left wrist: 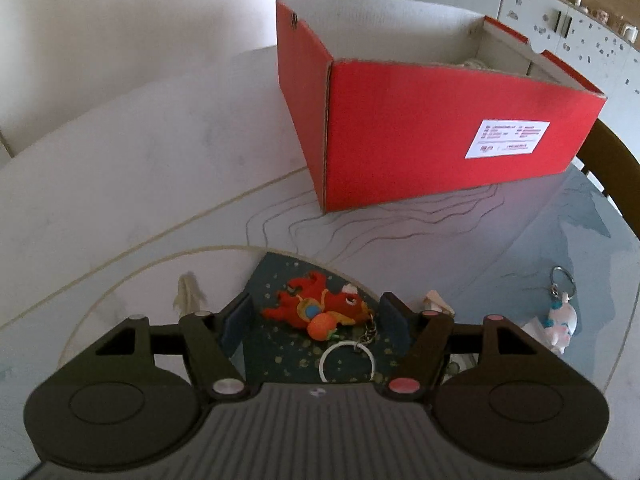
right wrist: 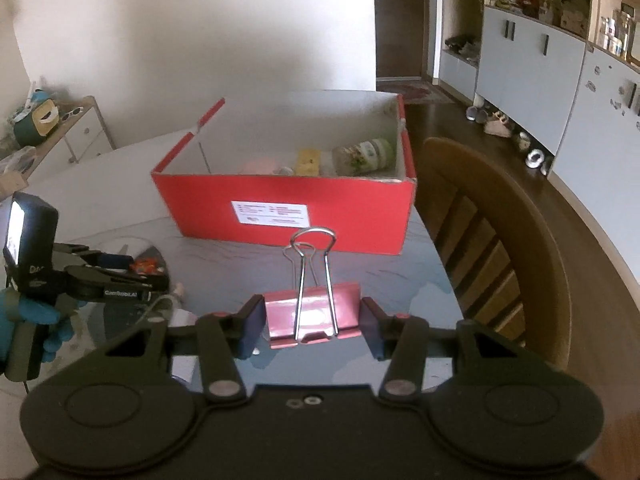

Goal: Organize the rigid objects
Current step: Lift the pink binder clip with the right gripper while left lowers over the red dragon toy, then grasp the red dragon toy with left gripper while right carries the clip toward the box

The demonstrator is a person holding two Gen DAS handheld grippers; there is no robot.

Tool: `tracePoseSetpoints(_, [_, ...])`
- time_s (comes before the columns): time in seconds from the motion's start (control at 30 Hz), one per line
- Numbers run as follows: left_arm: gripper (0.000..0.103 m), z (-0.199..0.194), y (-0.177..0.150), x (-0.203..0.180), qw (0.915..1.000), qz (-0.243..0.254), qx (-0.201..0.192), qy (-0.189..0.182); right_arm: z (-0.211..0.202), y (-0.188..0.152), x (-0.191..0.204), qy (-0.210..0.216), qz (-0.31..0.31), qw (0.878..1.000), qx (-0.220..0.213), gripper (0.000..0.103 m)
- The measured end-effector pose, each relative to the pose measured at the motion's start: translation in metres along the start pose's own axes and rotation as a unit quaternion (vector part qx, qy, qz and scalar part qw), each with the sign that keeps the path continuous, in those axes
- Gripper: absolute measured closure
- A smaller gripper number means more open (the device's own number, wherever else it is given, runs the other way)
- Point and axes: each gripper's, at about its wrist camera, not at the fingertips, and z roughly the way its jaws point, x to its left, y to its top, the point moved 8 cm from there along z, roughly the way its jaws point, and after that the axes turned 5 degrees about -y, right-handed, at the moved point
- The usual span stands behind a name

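My left gripper (left wrist: pixel 316 312) is open, its fingers on either side of a red fish keychain (left wrist: pixel 320 306) with a white ring, lying on the table. My right gripper (right wrist: pixel 312 320) is shut on a pink binder clip (right wrist: pixel 314 314), held above the table with its wire handles pointing up. An open red cardboard box (left wrist: pixel 420 132) stands further back on the table; in the right wrist view the box (right wrist: pixel 288 208) holds a jar, a yellow item and a pink item. The left gripper also shows in the right wrist view (right wrist: pixel 132 266) at the far left.
A white unicorn keychain (left wrist: pixel 560 316) lies on the table to the right of the left gripper. A small beige item (left wrist: pixel 438 300) lies by its right finger. A wooden chair (right wrist: pixel 500 240) stands at the table's right edge. Cabinets line the far wall.
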Motion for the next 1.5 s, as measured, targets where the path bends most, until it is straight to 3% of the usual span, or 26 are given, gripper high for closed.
tracePoseSetpoints(0.2, [0.034, 0.001, -0.003, -0.005, 0.9999, 0.004, -0.014, 0.000, 0.005, 0.000, -0.005, -0.001, 0.001, 1.000, 0.002, 0.053])
tracePoseSetpoints(0.3, [0.042, -0.001, -0.005, -0.006, 0.9998, 0.009, -0.021, 0.000, 0.007, 0.001, -0.004, 0.000, -0.001, 1.000, 0.002, 0.053])
tracePoseSetpoints(0.53, [0.044, -0.003, -0.004, -0.007, 0.9995, 0.017, -0.024, 0.011, 0.009, 0.003, 0.000, 0.003, -0.009, 1.000, 0.002, 0.053])
tracePoseSetpoints(0.83, [0.044, -0.036, 0.012, -0.008, 0.9985, -0.012, -0.052, -0.010, 0.002, 0.013, 0.008, 0.006, -0.016, 1.000, -0.011, 0.053])
tracePoseSetpoints(1.23, [0.044, -0.102, 0.071, -0.026, 0.9956, -0.015, -0.083, -0.039, -0.009, 0.053, 0.016, 0.007, -0.037, 0.999, -0.037, 0.053])
tracePoseSetpoints(1.5, [0.044, -0.117, 0.127, -0.047, 0.9923, 0.005, -0.113, -0.051, 0.003, 0.090, 0.010, 0.002, -0.034, 0.998, -0.053, 0.053])
